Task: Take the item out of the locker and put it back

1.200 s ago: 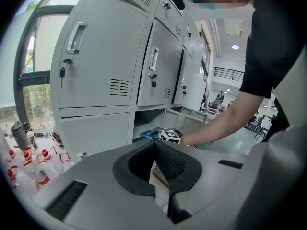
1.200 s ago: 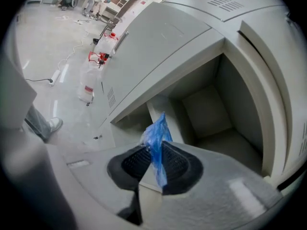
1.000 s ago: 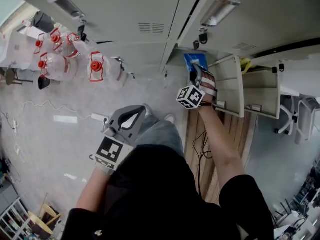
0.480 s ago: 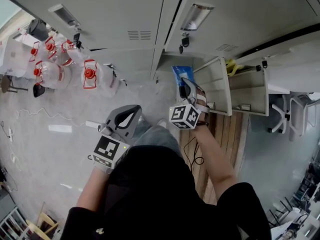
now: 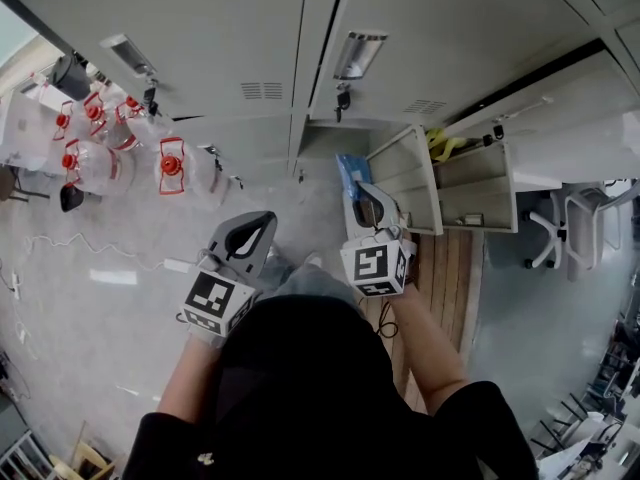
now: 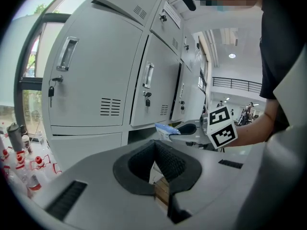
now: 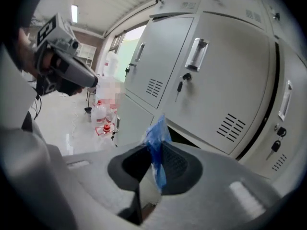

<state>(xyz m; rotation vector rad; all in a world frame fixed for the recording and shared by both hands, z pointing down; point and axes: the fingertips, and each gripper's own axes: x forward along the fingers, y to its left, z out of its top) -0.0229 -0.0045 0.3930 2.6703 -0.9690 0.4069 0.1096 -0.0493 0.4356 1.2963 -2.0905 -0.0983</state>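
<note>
A blue plastic packet point(image 5: 349, 173) sticks out of my right gripper point(image 5: 360, 194), which is shut on it just in front of the open locker point(image 5: 318, 144). In the right gripper view the packet point(image 7: 156, 134) stands upright, pinched between the dark pads of the right gripper point(image 7: 152, 153). My left gripper point(image 5: 261, 228) hangs lower left of it, shut with nothing in it. In the left gripper view its jaws point(image 6: 154, 145) meet, and beyond them the right gripper point(image 6: 179, 130) carries the packet point(image 6: 165, 127).
The locker's door point(image 5: 405, 176) swings out to the right. A second open locker point(image 5: 478, 183) beside it holds something yellow point(image 5: 437, 144). Water bottles with red caps point(image 5: 172, 164) stand on the floor at left. Wooden planks point(image 5: 445, 268) and chairs point(image 5: 560, 233) lie right.
My right gripper has drawn back from the locker toward the person, bringing the blue packet out with it. The left gripper has stayed about where it was.
</note>
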